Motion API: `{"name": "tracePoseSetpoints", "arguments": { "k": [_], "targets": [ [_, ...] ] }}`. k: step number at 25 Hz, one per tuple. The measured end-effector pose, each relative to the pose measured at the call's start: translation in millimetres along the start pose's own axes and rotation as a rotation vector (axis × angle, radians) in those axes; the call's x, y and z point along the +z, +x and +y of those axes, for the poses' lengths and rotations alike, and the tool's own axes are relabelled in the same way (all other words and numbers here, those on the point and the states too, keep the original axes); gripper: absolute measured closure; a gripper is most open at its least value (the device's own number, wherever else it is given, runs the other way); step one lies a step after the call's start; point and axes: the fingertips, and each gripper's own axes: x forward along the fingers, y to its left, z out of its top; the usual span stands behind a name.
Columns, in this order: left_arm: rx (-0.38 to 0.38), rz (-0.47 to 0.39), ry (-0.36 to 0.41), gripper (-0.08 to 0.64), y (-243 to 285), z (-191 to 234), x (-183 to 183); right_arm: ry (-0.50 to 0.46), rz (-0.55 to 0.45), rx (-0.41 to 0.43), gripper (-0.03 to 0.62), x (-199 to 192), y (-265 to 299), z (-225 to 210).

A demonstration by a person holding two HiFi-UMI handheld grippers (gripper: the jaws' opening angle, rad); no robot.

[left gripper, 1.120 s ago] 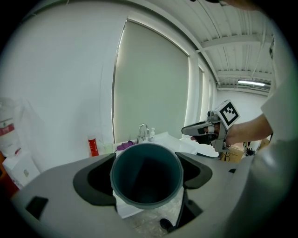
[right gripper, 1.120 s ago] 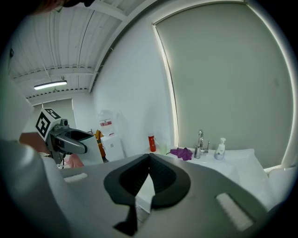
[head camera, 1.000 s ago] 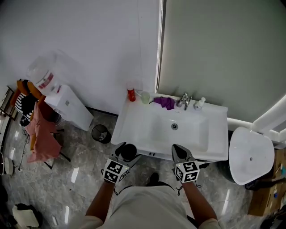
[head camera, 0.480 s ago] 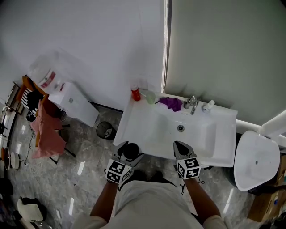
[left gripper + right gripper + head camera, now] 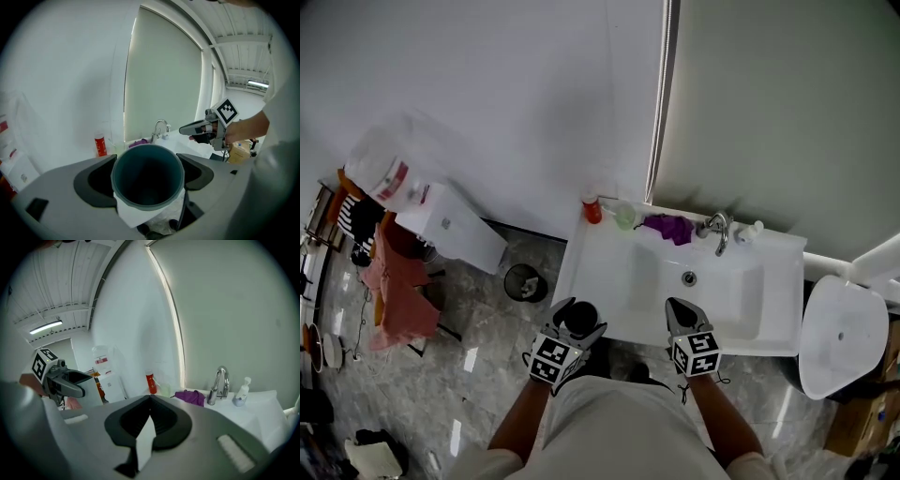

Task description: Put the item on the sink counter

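Note:
A dark teal cup [image 5: 147, 176] stands upright between the jaws of my left gripper [image 5: 147, 164], which is shut on it. In the head view the cup [image 5: 579, 319] and left gripper [image 5: 574, 315] hang at the front left corner of the white sink counter [image 5: 605, 272]. My right gripper [image 5: 677, 311] is shut with nothing in it, over the counter's front edge near the basin. In the right gripper view the right gripper [image 5: 150, 399] points toward the faucet [image 5: 219, 383].
Along the counter's back stand a red bottle [image 5: 592, 210], a pale green cup [image 5: 624, 217], a purple cloth [image 5: 668, 226], the faucet [image 5: 718, 231] and a soap bottle [image 5: 748, 231]. A toilet [image 5: 844, 342] is at the right. A small bin [image 5: 525, 281] and white cabinet [image 5: 450, 225] are at the left.
The head view has shifted, so the sink sits further right and lower in frame. Both grippers keep their pose at the counter's front edge, the cup still held.

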Motion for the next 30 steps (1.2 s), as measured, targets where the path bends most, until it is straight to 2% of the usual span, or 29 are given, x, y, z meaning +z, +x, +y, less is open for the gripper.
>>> {"name": "tracePoseSetpoints", "arguments": {
  "k": [9,13,18,23,30],
  "targets": [
    [-0.075,0.030,0.079,0.163,51,68,1,0.024,0.055,-0.058,0.583,3,56,6],
    [-0.083,0.027,0.118,0.163,79,94,-4,0.023,0.089,-0.090,0.581,0,75,8],
    [-0.096,0.040,0.117,0.163,116,128,-18,0.042,0.125,-0.136,0.581,-8,94,8],
    [-0.081,0.062,0.148,0.163,154,156,-35,0.082,0.144,-0.172,0.581,-14,112,10],
    [-0.099,0.066,0.212,0.163,199,179,-35,0.123,0.169,-0.190,0.581,-28,135,9]
  ]
}}
